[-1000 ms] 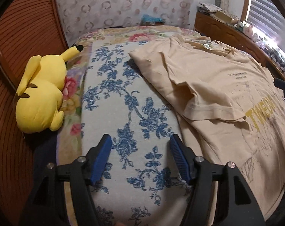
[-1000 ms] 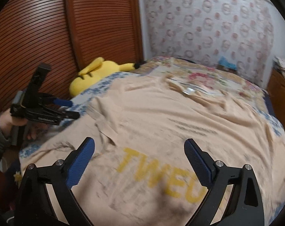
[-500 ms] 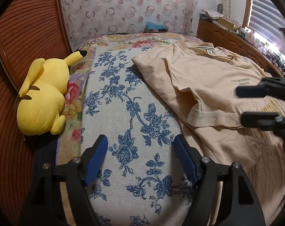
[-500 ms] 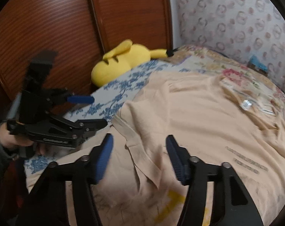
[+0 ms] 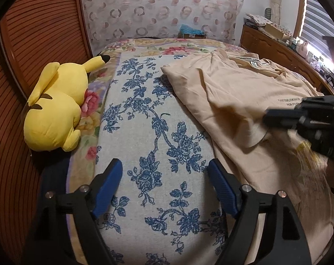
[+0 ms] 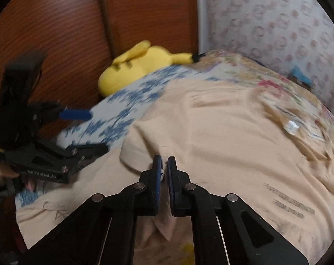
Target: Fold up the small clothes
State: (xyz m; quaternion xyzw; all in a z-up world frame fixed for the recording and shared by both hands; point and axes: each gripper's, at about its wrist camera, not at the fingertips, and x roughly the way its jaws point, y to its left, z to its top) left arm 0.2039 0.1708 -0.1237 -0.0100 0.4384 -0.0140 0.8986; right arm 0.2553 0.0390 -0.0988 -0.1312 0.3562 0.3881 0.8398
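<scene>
Shirt (image 5: 244,101): a beige T-shirt spread on the bed, filling the right half of the left wrist view and the centre of the right wrist view; it lies flat, print up, which suits a first fold from the side.
Sleeve (image 6: 133,154): the short sleeve sticks out toward the blue-flowered cover, centre left in the right wrist view; it is the loose part that has to come inward before the body can be folded.
Right gripper (image 6: 164,167): its jaws have just been closing and now stand pinched together on a bunch of shirt cloth just beside the sleeve hem, low centre of its own view; the cloth shows between the blue pads, though blur makes it hard to say how much is caught.
Left gripper (image 5: 164,185): its jaws have just been opening and stand wide with nothing between them, bottom of its own view, over the bare flowered cover (image 5: 144,121) beside the shirt's edge; likely waiting to take a second corner.
Plush toy (image 5: 54,110): yellow, at the left edge of the bed against the wooden wall, well apart from the shirt and out of the fold's way.
Step in hand: probably lifting the sleeve side to turn it over the body.
</scene>
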